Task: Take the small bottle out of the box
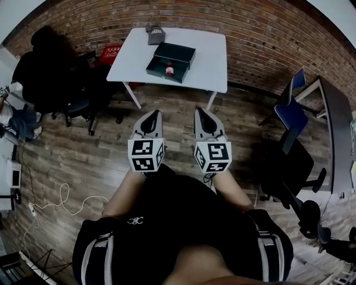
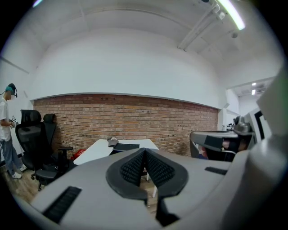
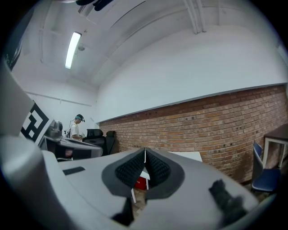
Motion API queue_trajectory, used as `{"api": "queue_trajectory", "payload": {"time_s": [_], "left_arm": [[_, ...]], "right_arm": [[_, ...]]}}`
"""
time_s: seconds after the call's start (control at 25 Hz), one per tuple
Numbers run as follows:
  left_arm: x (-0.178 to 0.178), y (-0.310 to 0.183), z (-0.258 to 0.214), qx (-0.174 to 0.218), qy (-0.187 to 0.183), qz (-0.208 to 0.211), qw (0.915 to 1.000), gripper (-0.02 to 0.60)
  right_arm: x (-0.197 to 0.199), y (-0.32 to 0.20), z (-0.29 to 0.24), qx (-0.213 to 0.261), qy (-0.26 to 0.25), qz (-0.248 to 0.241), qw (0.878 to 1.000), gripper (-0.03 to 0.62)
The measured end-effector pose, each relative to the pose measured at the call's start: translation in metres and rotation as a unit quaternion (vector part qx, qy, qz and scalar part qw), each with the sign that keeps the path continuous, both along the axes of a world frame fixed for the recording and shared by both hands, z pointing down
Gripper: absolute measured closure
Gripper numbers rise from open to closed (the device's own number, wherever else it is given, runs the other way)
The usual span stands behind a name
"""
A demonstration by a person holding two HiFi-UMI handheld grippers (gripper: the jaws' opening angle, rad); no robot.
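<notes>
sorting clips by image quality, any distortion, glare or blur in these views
Head view: heavy fisheye curves the brick wall; white table bright. Left gripper view: ceiling light glares; left claw soft. Right gripper view: same curving, right claw blurred up close.

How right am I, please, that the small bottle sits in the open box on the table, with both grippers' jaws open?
Nearly: the left gripper and right gripper are both shut, as each gripper view shows; the rest stands.
</notes>
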State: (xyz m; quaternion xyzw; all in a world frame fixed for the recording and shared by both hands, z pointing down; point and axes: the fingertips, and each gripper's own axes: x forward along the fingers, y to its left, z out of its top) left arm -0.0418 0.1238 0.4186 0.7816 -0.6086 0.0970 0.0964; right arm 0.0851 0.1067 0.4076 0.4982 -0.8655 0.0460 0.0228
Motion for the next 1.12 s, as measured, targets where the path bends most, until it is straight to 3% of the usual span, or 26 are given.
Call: {"api": "queue_trajectory", "payload": {"time_s": [0.36, 1.12], "left_arm": [[0.006, -0.028, 0.005, 0.003, -0.003, 0.002, 1.0000, 0.573], [-0.045, -0.154, 0.028, -0.020, 0.009, -0.008, 0.9997, 0.574]], "right_arm": [[0.007, -0.027, 0.008, -0.003, 0.004, -0.001, 1.000, 0.563], [-0.038, -0.145, 0.025, -0.018, 0.027, -0.006, 0.999, 0.563]]}}
